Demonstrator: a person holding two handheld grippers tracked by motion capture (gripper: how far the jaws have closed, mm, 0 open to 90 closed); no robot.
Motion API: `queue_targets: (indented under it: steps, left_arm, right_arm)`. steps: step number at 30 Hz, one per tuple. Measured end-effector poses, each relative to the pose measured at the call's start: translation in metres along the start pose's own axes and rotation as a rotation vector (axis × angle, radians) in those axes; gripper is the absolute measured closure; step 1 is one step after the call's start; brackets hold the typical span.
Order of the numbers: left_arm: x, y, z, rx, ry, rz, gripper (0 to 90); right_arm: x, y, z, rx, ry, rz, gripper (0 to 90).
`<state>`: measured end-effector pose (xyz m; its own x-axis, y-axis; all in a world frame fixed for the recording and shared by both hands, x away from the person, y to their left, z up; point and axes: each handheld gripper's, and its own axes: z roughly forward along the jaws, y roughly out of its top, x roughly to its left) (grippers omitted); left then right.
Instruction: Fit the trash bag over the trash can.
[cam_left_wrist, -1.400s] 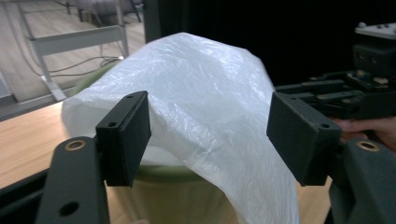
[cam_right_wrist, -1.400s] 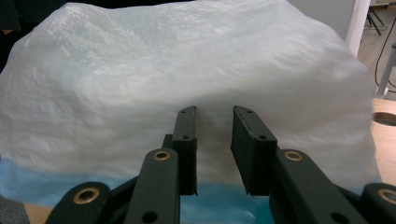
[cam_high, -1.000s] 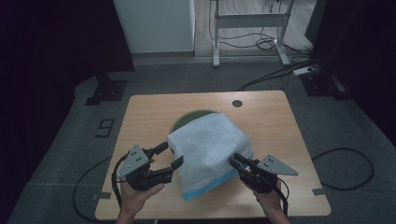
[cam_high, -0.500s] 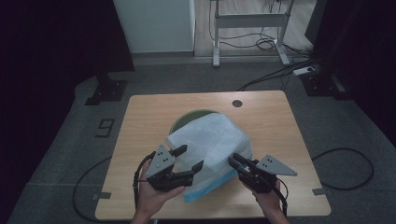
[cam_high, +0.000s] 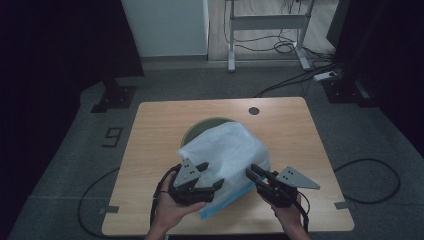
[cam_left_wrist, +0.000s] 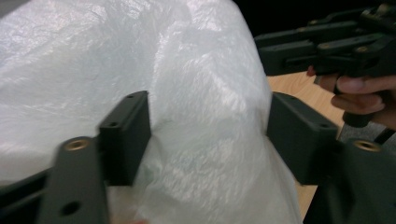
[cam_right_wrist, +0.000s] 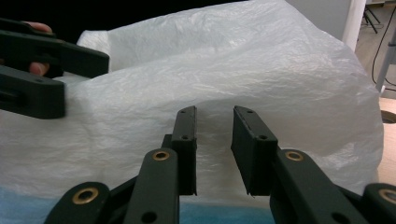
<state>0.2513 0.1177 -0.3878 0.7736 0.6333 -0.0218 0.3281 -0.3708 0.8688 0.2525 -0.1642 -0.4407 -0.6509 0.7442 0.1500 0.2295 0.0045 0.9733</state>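
A crinkly white plastic bag (cam_high: 227, 147) with a blue hem (cam_high: 220, 207) lies draped over a green round bin (cam_high: 200, 125) on the wooden table (cam_high: 155, 130). My left gripper (cam_high: 211, 175) is at the bag's near left side. In the left gripper view it (cam_left_wrist: 208, 135) stands open, with a bulge of the bag (cam_left_wrist: 93, 70) between its jaws. My right gripper (cam_high: 251, 170) is at the bag's near right edge. Its jaws (cam_right_wrist: 214, 140) stand a narrow gap apart against the bag (cam_right_wrist: 280, 70), gripping nothing.
The table has a round cable hole (cam_high: 254, 110) at the back right. Grey floor with cables (cam_high: 370, 175), a stand base (cam_high: 114, 97) and a desk frame (cam_high: 265, 30) surrounds the table. Bare tabletop lies left and right of the bag.
My left gripper has moved right from the table's left part up to the bag, which now sits between its jaws. The right gripper has hardly moved.
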Motion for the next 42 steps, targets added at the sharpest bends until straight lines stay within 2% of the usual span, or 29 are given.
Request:
queue_targets:
  steps: [2,3,4,8,11,15,16,18,21,22,23,25,29,35,42]
  left_arm:
    - [0.0,-0.001,0.001,0.0,-0.001,0.0,39.6]
    - [0.001,-0.001,0.0,-0.006,0.005,-0.001,39.6]
    - [0.002,-0.001,0.0,-0.013,-0.007,-0.008,50.1]
    - [0.005,0.0,-0.002,-0.032,-0.065,-0.02,63.1]
    - [0.005,0.001,-0.003,-0.048,-0.094,-0.026,72.9]
    - [0.009,0.004,-0.007,-0.098,-0.128,-0.064,79.4]
    - [0.009,0.004,-0.007,-0.098,-0.128,-0.064,80.6]
    - [0.013,0.007,-0.011,-0.148,-0.128,-0.09,83.6]
    - [0.022,0.011,-0.015,-0.199,-0.117,-0.138,86.2]
    - [0.022,0.011,-0.015,-0.199,-0.117,-0.138,87.0]
    - [0.029,0.013,-0.018,-0.227,-0.114,-0.176,87.7]
    - [0.037,0.016,-0.02,-0.246,-0.106,-0.205,88.3]
    - [0.049,0.019,-0.025,-0.27,-0.074,-0.245,88.6]
    - [0.065,0.017,-0.032,-0.298,-0.051,-0.299,88.7]
    - [0.075,0.011,-0.037,-0.321,-0.039,-0.343,88.7]
  right_arm:
    - [0.0,0.0,0.0,0.0,0.0,-0.001,69.7]
    - [0.0,0.0,0.0,0.0,0.001,-0.001,69.7]
    - [0.0,0.0,-0.001,-0.001,0.0,-0.001,69.7]
    - [-0.003,-0.001,-0.003,-0.003,-0.005,0.002,69.7]
    - [-0.005,-0.001,-0.004,-0.007,-0.01,0.009,69.7]
    - [-0.006,-0.002,-0.007,-0.009,-0.013,0.009,69.0]
    - [-0.006,-0.002,-0.007,-0.009,-0.013,0.009,69.0]
    - [-0.006,-0.003,-0.01,-0.016,-0.014,0.011,67.2]
    - [-0.004,-0.005,-0.014,-0.029,-0.022,0.006,60.8]
    - [-0.004,-0.005,-0.016,-0.032,-0.027,0.004,58.4]
    - [-0.003,-0.007,-0.018,-0.034,-0.036,-0.003,54.4]
    - [-0.001,-0.009,-0.022,-0.038,-0.055,-0.012,49.1]
    - [0.004,-0.016,-0.027,-0.029,-0.076,-0.051,44.2]
    - [0.004,-0.021,-0.026,-0.021,-0.091,-0.043,41.7]
    - [0.006,-0.021,-0.019,-0.011,-0.089,-0.033,41.6]
